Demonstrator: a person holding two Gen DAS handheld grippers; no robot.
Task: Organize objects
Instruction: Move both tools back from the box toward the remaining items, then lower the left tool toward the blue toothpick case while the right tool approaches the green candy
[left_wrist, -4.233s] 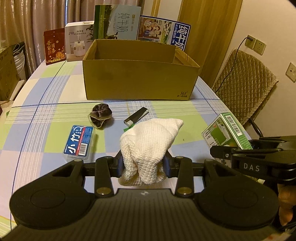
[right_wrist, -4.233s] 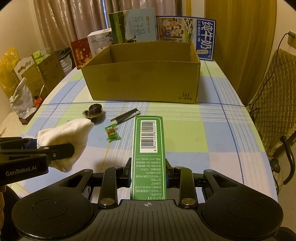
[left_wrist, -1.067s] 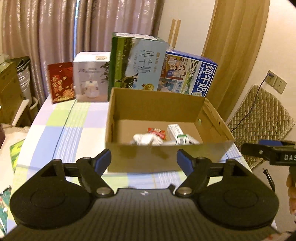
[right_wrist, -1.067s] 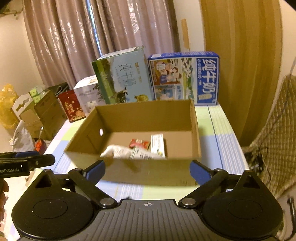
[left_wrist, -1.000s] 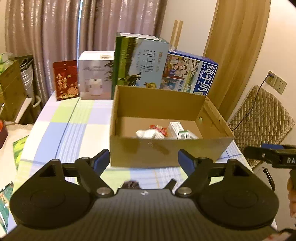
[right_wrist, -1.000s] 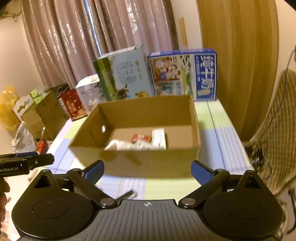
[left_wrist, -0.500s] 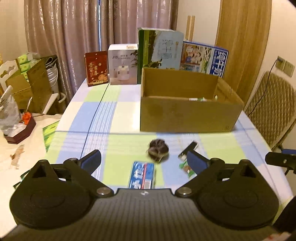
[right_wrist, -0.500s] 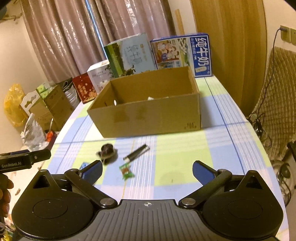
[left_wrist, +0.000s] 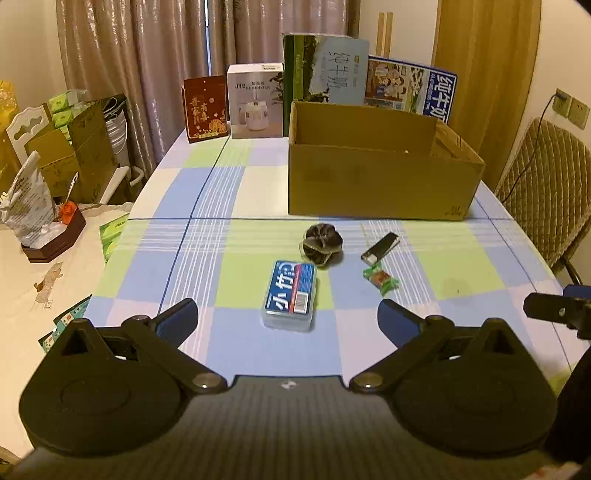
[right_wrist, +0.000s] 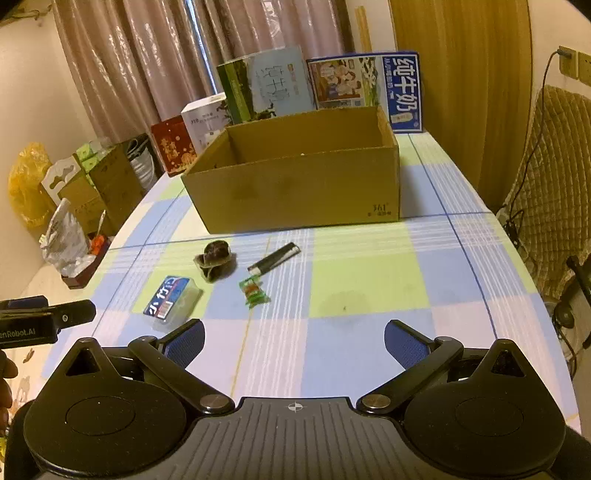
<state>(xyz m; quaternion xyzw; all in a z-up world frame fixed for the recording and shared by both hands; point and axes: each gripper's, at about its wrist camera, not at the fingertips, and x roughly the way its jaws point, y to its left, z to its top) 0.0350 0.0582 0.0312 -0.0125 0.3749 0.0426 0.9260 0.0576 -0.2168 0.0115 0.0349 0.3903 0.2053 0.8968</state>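
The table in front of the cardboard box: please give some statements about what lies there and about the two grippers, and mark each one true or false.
1. Both grippers are open and hold nothing. True: the left gripper and the right gripper both have their jaws spread wide with only table between them.
2. The blue and white plastic case lies inside the cardboard box. False: it lies on the tablecloth, in front of the box.
3. The black lighter and the green candy wrapper lie near each other on the table. True.
4. The dark scrunchie is held by the left gripper. False: it lies on the table, just beyond the case.
5. The cardboard box is closed with flaps. False: its top is open.
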